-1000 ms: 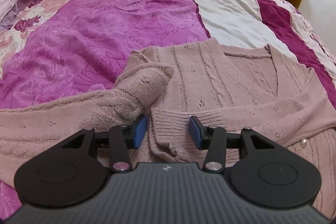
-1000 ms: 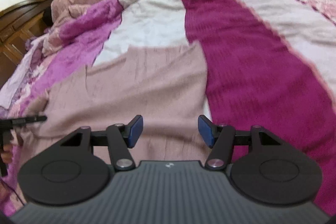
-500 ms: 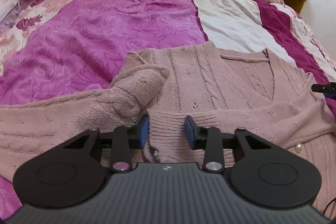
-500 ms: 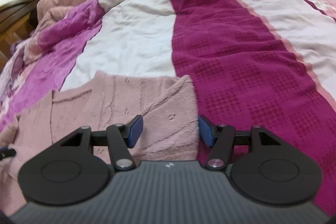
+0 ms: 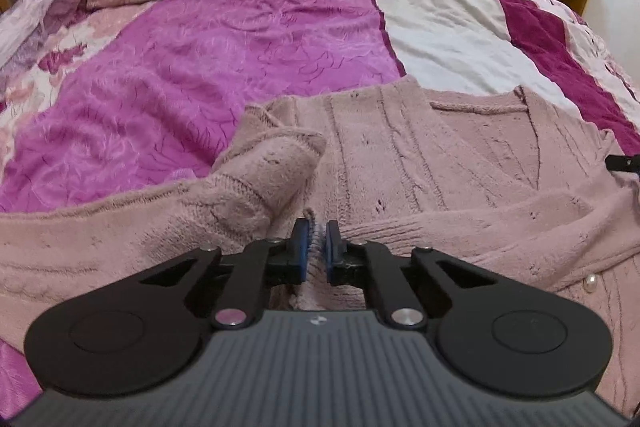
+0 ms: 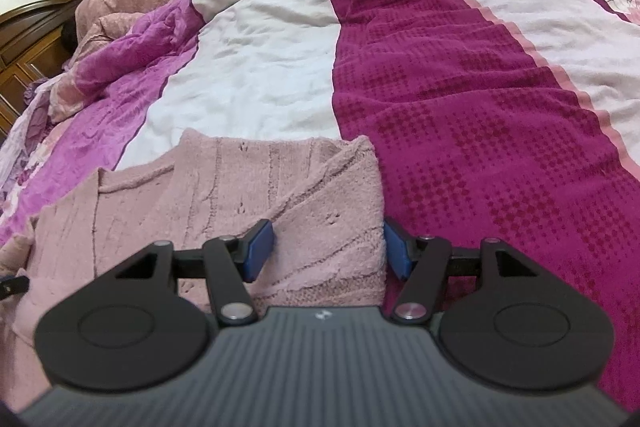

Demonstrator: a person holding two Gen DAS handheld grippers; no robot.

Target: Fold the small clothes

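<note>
Dusty-pink cable-knit cardigan [image 5: 420,163] lies flat on bed w/ magenta-and-white patchwork quilt [image 5: 224,67]. Left gripper [image 5: 316,247] fingers nearly closed, pinching a ribbed cuff/edge fold. Right gripper [image 6: 328,247] fingers wide apart, straddling cardigan's right folded edge, gripping nothing.

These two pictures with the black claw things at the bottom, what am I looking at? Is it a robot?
No robot: a person holds a two-finger gripper in each hand, and a fisheye camera on each one looks forward along its fingers. One picture is from the left gripper, the other from the right gripper. On the bed's patchwork quilt lies a pink knitted cardigan, to be folded. The left gripper's blue pads are nearly together, pinching a fold of the knit. The right gripper is open, its pads either side of the cardigan's edge, holding nothing.
</note>
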